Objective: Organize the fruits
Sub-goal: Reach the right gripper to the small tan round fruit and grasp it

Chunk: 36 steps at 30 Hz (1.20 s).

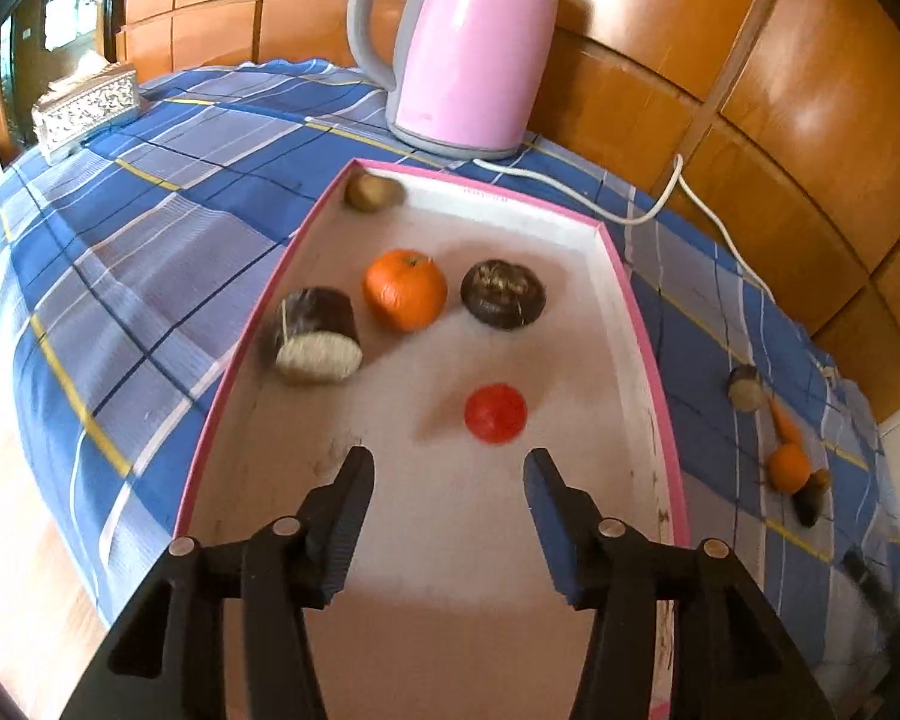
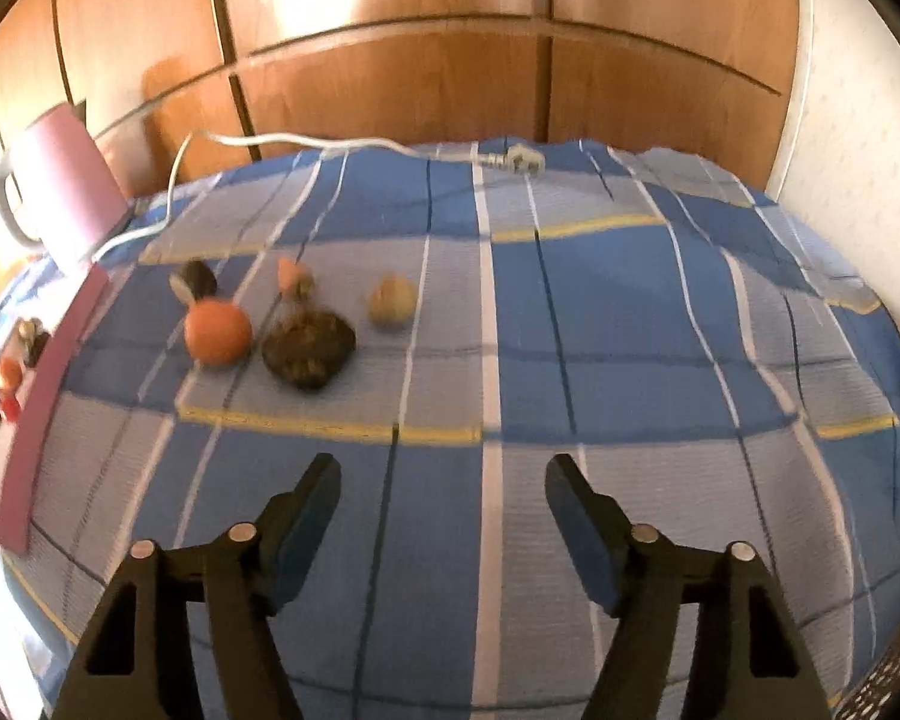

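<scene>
A blue plaid cloth (image 2: 570, 312) covers the table from edge to edge, backed by orange wood panelling (image 2: 390, 78). On the cloth lies a long, shallow pink-rimmed box (image 1: 642, 324) with a white floor, and just behind its far end stands a pink electric kettle (image 1: 474, 48), its white cord (image 1: 678, 192) trailing to the right along the wall. A patterned tissue box (image 1: 87, 111) sits well apart at the far left corner.

Inside the box rest five pieces: a dark cut fruit with a pale face (image 1: 315, 336) against the left wall, an orange (image 1: 405, 289) just beside it, a dark round fruit (image 1: 503, 294) to the right of that, a small red fruit (image 1: 495, 413) nearer the camera, and a tan one (image 1: 373, 192) in the far left corner.

The left gripper (image 1: 449, 468) hangs over the near end of the box, its jaws spread and empty, the red fruit lying just beyond the tips.

The right gripper (image 2: 443, 477) hovers above bare cloth, jaws likewise spread with nothing between them. Ahead of it to the left, outside the box, lie a second orange (image 2: 218, 329), a dark lumpy fruit (image 2: 309, 349), a tan round fruit (image 2: 392, 299) and smaller blurred pieces behind.
</scene>
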Each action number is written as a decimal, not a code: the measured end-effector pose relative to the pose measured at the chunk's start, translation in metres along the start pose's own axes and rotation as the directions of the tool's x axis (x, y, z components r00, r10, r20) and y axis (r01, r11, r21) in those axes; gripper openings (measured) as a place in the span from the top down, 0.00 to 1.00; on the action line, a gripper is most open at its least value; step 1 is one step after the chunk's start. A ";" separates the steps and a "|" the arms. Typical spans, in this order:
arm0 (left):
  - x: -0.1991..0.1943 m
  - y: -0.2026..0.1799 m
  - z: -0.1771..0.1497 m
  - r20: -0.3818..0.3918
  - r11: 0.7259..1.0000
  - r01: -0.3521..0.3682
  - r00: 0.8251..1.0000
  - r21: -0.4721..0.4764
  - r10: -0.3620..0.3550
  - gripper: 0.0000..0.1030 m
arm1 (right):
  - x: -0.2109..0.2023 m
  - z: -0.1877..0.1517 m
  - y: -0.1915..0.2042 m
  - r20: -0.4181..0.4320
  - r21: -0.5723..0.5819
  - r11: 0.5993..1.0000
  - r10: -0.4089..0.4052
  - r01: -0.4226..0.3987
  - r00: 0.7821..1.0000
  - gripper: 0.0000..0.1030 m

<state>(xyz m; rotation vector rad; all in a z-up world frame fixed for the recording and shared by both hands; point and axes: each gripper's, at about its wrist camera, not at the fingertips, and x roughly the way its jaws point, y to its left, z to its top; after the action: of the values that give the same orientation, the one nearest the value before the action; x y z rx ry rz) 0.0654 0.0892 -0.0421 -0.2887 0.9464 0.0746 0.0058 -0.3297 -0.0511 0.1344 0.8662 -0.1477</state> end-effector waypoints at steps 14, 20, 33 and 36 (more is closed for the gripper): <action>-0.027 -0.013 -0.020 0.088 0.997 -0.022 0.996 0.074 0.016 0.30 | 0.042 0.067 0.004 -0.055 0.137 0.987 0.096 -0.087 0.994 0.60; -0.030 -0.014 -0.023 0.095 0.997 -0.025 0.995 0.077 0.018 0.26 | 0.072 0.077 0.004 -0.117 0.178 0.979 0.125 -0.103 0.985 0.60; -0.032 -0.020 -0.027 0.090 0.995 -0.020 0.996 0.102 0.011 0.26 | 0.088 0.077 0.010 -0.151 0.140 0.987 0.099 -0.078 0.984 0.75; -0.032 -0.020 -0.028 0.085 0.994 -0.018 0.996 0.106 0.009 0.26 | 0.087 0.078 0.011 -0.145 0.140 0.987 0.100 -0.079 0.984 0.75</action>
<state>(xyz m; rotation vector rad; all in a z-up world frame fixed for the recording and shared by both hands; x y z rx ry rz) 0.0284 0.0639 -0.0271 -0.1785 0.8650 0.0482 0.1220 -0.3393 -0.0668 0.3128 1.0003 -0.1117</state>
